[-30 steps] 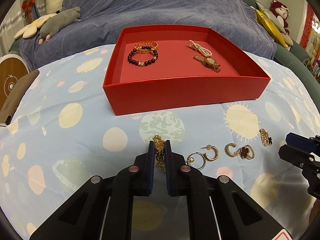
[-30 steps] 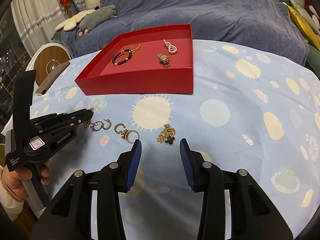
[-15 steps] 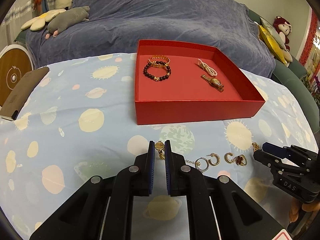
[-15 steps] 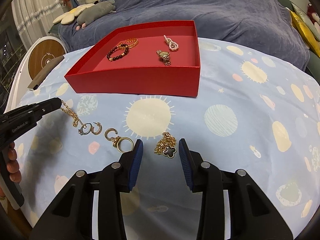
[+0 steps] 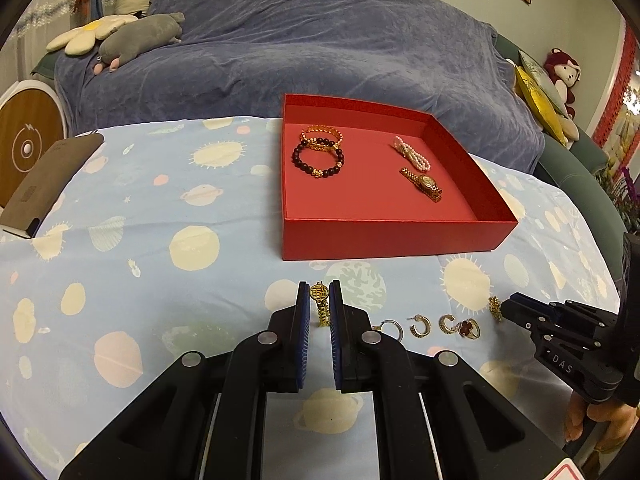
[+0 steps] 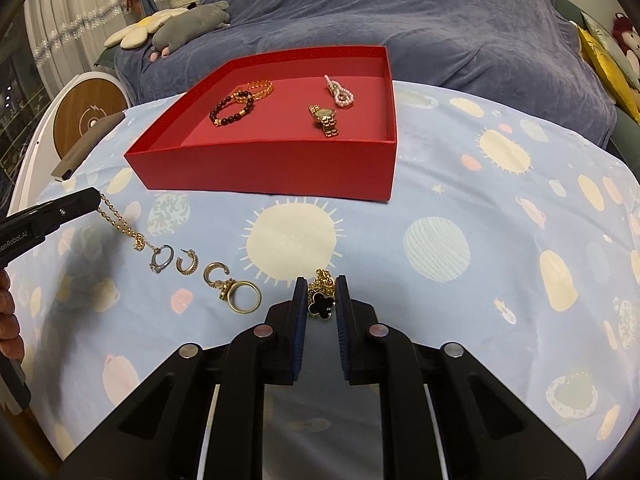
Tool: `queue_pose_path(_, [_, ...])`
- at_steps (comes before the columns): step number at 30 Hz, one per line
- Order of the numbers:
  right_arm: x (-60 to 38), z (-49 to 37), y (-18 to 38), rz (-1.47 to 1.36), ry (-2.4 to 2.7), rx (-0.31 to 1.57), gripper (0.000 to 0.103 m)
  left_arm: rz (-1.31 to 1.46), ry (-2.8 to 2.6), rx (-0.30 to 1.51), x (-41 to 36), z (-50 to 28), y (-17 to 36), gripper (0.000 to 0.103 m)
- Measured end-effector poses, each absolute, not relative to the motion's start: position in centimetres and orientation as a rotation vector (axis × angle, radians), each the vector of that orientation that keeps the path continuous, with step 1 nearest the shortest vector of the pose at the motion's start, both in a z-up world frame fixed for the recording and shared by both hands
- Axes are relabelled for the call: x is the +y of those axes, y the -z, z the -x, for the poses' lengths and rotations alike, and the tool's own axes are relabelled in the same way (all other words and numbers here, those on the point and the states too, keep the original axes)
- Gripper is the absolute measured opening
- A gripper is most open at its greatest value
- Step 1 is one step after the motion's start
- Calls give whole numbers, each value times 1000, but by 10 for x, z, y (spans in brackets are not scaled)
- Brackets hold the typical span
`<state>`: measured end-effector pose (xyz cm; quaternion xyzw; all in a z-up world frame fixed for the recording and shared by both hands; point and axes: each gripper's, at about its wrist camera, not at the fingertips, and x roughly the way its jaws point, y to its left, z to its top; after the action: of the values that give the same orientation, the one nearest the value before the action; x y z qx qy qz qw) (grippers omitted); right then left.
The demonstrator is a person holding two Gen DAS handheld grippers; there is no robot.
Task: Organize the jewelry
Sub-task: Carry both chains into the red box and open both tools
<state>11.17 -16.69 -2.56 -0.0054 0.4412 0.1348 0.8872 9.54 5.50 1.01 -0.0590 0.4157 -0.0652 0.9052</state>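
On the tabletop, our left gripper pinches a gold chain lifted at the left, rings and earrings lie between, our right gripper has just closed on the clover necklace, red box beyond.

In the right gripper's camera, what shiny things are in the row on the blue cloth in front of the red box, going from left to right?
gold chain hanging from the left gripper → silver ring → gold hoop earring → second gold hoop earring → gold ring → black clover necklace between the right gripper's jaws.
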Motion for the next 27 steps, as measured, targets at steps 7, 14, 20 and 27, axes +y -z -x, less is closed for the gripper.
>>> queue_pose_path(7, [-173,-108,1,-30,-291,868,13,151,146,826,57,-95,-27,7])
queue_pose_path(14, [-172,-104,-20,-47,-306,835,13,165,160,787,53,-95,-47,7])
queue_pose_path(20, [-178,-112,-47,-91,-309,804,13,177,175,741,46,-103,-69,7])
queue_pose_path(27, [-172,-143,-87,-95,-328,748,13,167,192,679,36,-131,-105,7])
